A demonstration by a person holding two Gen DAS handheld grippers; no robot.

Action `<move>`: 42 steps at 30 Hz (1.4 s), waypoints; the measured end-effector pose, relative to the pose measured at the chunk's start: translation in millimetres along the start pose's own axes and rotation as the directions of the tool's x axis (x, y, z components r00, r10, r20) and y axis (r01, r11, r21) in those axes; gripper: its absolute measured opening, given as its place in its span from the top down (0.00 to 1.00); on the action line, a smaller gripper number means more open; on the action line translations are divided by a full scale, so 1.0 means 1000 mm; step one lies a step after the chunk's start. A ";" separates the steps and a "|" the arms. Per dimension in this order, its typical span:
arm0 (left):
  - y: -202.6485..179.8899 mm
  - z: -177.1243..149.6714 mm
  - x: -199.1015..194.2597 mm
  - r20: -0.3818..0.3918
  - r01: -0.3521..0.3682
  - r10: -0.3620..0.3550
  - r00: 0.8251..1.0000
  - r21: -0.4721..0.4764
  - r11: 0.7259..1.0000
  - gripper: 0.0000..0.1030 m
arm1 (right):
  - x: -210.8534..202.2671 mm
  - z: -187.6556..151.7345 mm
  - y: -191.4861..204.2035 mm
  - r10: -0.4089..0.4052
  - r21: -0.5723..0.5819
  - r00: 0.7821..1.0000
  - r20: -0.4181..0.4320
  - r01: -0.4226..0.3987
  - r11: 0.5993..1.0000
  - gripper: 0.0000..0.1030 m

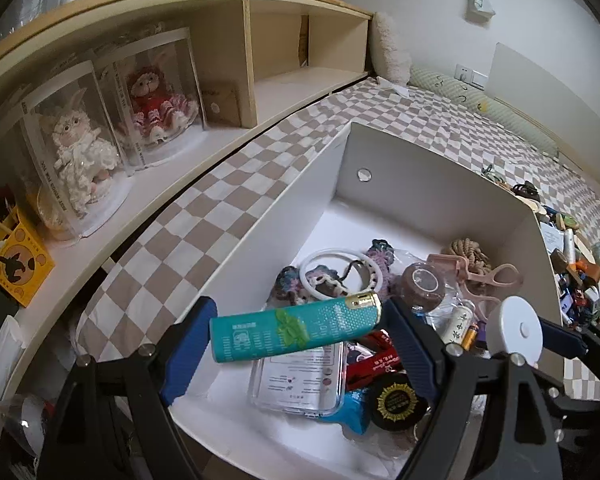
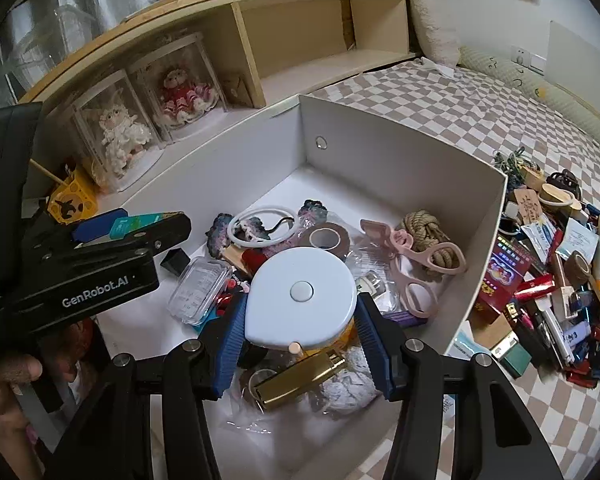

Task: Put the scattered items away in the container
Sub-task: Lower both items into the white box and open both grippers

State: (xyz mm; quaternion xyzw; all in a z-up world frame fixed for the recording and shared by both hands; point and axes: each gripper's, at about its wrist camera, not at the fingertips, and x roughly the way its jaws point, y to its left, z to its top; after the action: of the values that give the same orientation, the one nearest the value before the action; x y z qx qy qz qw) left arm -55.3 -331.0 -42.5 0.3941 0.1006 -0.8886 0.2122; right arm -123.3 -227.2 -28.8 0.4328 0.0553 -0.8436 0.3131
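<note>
We see the left gripper (image 1: 296, 334) grasping a teal tube (image 1: 296, 332) and the right gripper (image 2: 300, 320) grasping a white disc (image 2: 302, 294), over the white box (image 2: 400, 160); beneath, clutter blurs.

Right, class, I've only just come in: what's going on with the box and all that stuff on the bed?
A person is tidying small items into a white box on a checked bedspread. The left hand-held gripper holds a teal tube across its jaws, and the right hand-held gripper holds a round white tape measure, both over the box. The box already holds assorted bits, while a pile of clutter waits beside it.
</note>
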 end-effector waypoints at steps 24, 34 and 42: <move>-0.006 0.005 -0.016 0.049 0.002 -0.002 0.999 -0.003 1.000 0.08 | 0.013 0.001 0.004 0.030 0.016 1.000 0.009 -0.030 0.999 0.47; -0.007 0.004 -0.020 0.046 0.006 -0.006 0.999 -0.006 1.000 0.08 | 0.008 0.004 0.003 -0.016 0.018 0.999 0.036 0.016 1.000 0.00; -0.012 0.001 -0.026 0.054 0.009 -0.009 0.999 0.000 1.000 0.05 | 0.004 -0.002 0.002 -0.021 0.005 1.000 0.014 0.021 1.000 0.00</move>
State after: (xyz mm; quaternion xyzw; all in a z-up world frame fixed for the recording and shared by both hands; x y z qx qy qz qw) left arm -45.6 -312.4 -22.2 0.3696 0.0966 -0.8997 0.2110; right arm -122.9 -229.8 -32.8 0.4269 0.0553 -0.8500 0.3037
